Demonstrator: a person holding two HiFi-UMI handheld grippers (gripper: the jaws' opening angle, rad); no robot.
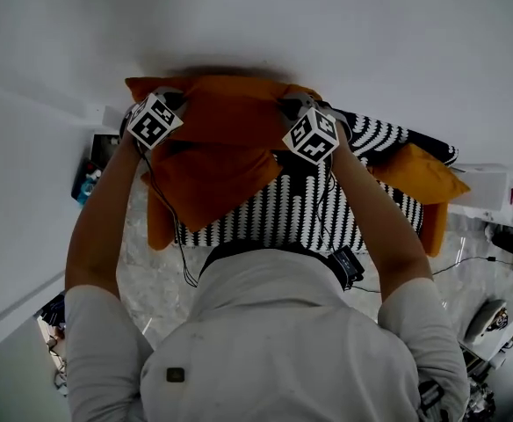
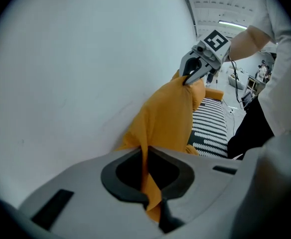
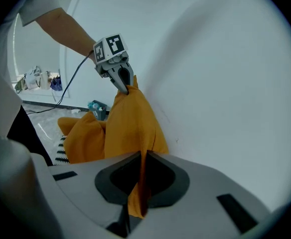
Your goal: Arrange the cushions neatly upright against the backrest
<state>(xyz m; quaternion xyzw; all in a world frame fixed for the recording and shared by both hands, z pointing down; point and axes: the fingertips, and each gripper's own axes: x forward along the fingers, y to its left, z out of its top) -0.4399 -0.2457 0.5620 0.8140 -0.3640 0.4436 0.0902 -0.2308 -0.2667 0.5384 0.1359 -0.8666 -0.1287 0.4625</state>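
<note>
From the head view we saw the left tool [image 1: 174,102] and the right tool [image 1: 292,109] each clamped on an upper corner of an orange cushion [image 1: 230,112]. We held it up against the white wall [image 1: 327,33], above the striped seat [image 1: 283,214]. A second cushion [image 1: 213,181], also orange, lay just below it on the seat, tilted, with one corner hanging over the seat's near edge. A third cushion [image 1: 419,174] lay further to the right on the same seat, well apart from the one we held.

In the left gripper view the left tool [image 2: 148,182] had its jaws closed on a thin fold of the cushion [image 2: 168,113], and the fabric ran taut up and away from them. At the far corner the right tool [image 2: 188,79] pinched the cloth as well. The cushion hung close beside the wall [image 2: 61,83], with the seat [image 2: 210,123] below it.

In the right gripper view the right tool [image 3: 140,183] was likewise shut on a fold of the cushion [image 3: 133,123]. The left tool [image 3: 125,87] gripped the opposite corner. The second cushion [image 3: 83,138] sat lower, to the left, touching the held one.
</note>
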